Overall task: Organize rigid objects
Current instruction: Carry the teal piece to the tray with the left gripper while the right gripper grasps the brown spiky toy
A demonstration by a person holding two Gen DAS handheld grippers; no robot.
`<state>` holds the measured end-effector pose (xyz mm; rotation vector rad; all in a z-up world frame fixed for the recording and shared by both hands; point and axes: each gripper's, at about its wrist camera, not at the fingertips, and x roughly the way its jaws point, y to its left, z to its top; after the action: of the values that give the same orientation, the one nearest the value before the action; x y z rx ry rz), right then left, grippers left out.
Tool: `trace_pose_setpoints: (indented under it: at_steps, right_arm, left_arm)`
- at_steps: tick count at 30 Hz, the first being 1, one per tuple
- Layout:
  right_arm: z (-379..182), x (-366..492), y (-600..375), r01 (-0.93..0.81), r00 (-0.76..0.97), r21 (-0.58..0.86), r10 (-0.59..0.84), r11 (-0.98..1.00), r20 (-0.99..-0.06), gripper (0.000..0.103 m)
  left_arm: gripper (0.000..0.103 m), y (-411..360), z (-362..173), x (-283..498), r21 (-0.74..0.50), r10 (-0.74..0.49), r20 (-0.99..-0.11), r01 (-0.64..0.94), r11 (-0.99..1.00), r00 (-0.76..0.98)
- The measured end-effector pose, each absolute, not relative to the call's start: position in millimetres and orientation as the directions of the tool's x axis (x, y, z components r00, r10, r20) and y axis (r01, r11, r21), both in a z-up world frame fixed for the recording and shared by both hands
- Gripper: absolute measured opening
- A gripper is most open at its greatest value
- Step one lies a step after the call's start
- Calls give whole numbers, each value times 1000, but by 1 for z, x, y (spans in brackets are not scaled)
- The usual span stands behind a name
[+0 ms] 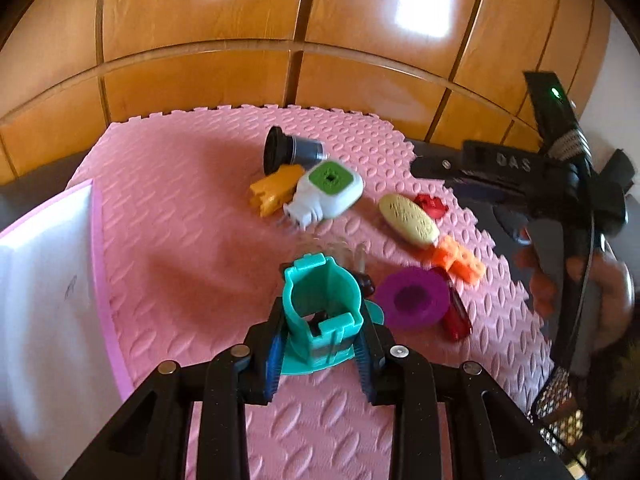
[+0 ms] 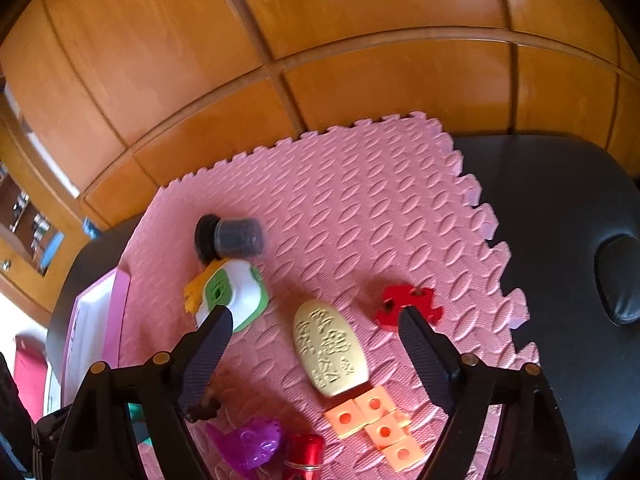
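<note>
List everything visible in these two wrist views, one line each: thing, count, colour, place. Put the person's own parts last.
Foam mat: 1, pink, on the dark tabletop.
Cup-shaped holder: 1, teal, gripped in the left gripper.
Capped jar: 1, black and grey, lying at the mat's far side.
Yellow piece: 1, beside the jar.
Plug-like gadget: 1, white with green face, against the yellow piece.
Oval tablet: 1, cream, embossed, mid-mat.
Toothed piece: 1, red, right of the tablet.
Block cluster: 1, orange, near the tablet.
Disc: 1, purple, near side.
Box: 1, pink and white, left edge.
Left gripper: shut on the holder.
Right gripper: open, above the tablet.
</note>
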<state>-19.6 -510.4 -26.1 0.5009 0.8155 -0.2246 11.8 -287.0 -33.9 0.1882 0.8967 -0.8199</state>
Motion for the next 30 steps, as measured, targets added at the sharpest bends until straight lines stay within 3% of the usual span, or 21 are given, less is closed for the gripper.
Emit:
trace_pose_setpoints:
  at_steps: [13,19,24,26,30]
  right_arm:
    - [-29,0,-443,56,645,418,287,907,-708,86]
    - [-39,9,-406,-30,583,353,303,935,-754,86]
    - [-55,15,-384,-55,526,240,232,969,-818,86]
    - [-60,17,-379,-53,524,179,180,982,-833,56]
    - [-62,15,-376,-49,544,128,134,991,-828,53]
  left_arm:
    - [31,-258,-35,-16,-143,-547,-755,724,674,361]
    - [31,-250,-34,-20,-154,-555,-752,724,672,355]
    - [31,-243,-27,-23,-162,-571,-738,727,667,360]
    - [31,-239,-23,-23,-173,-580,-731,723,668,360]
    - [31,-223,-4,-20,-201,-609,-693,707,678,386]
